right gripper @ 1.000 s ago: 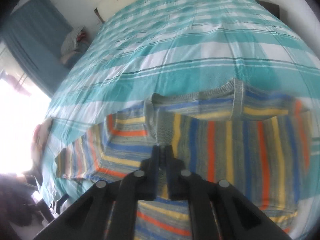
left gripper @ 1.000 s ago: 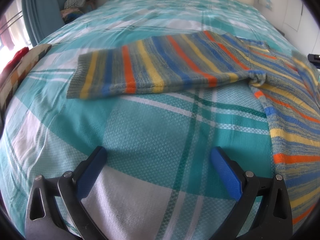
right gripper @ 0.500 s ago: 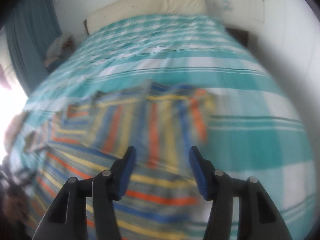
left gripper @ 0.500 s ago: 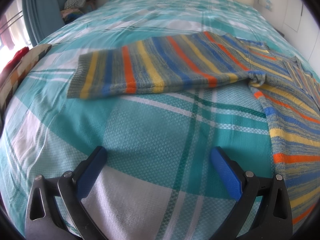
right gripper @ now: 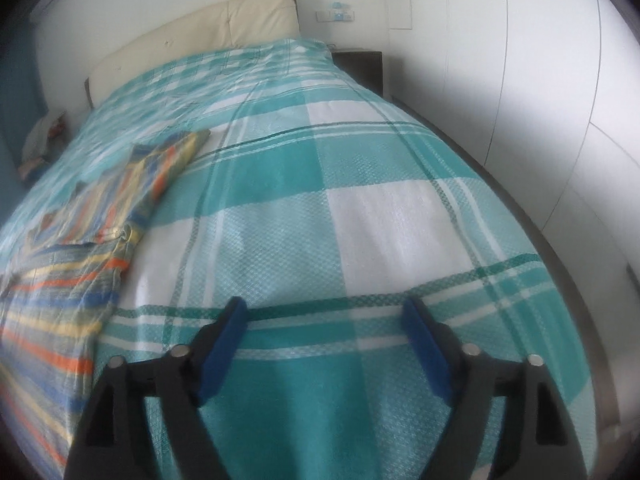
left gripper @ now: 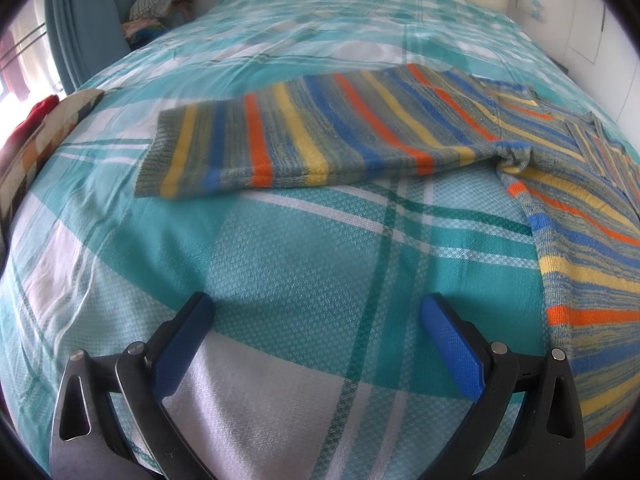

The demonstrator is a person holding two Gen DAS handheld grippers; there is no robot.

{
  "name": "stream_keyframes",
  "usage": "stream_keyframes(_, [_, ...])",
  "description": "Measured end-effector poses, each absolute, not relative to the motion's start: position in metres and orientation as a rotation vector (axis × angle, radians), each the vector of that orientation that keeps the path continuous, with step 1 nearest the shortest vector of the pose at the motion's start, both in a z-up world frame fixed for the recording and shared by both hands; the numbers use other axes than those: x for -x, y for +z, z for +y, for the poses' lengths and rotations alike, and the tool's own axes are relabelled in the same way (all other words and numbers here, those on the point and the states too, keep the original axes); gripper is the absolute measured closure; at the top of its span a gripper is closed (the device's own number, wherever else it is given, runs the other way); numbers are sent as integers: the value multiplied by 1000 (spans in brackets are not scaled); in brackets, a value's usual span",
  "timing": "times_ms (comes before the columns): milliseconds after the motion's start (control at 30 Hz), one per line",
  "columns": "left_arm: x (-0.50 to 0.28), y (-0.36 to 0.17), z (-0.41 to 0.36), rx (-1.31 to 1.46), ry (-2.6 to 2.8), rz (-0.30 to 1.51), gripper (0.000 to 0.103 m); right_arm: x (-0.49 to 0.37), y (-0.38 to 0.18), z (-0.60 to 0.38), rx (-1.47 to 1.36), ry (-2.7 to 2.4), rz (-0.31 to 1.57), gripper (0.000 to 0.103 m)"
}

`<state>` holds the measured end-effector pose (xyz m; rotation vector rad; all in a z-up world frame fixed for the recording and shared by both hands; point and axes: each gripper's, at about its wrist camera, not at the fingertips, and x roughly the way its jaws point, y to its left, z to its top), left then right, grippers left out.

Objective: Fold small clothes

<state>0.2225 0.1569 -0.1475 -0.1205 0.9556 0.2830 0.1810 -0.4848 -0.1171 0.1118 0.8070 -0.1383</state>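
Note:
A striped knit sweater (left gripper: 360, 136) in grey, blue, orange and yellow lies on the teal plaid bed. Its left sleeve stretches flat to the left, its body runs down the right edge of the left wrist view. My left gripper (left gripper: 316, 320) is open and empty over bare bedspread, in front of the sleeve. In the right wrist view the sweater (right gripper: 80, 240) lies at the left, with its other sleeve folded across the body. My right gripper (right gripper: 324, 324) is open and empty over bedspread, to the right of the sweater.
The plaid bedspread (left gripper: 280, 248) covers the whole bed. A cream headboard (right gripper: 200, 28) is at the far end. A pile of clothes (left gripper: 160, 4) and a blue curtain are at the far left. A white wardrobe wall (right gripper: 540, 120) runs along the bed's right side.
My right gripper let go of the sweater sleeve, opened, and swung away to the right over bare bedspread. The left gripper has not moved.

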Motion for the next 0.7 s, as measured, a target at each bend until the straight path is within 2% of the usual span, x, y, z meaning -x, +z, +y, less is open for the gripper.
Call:
stream_keyframes(100, [-222, -148, 157, 120, 284, 956, 0, -183, -119, -480, -92, -137, 813, 10])
stream_keyframes(700, [-223, -147, 156, 116, 288, 957, 0, -183, -120, -477, -95, -136, 807, 7])
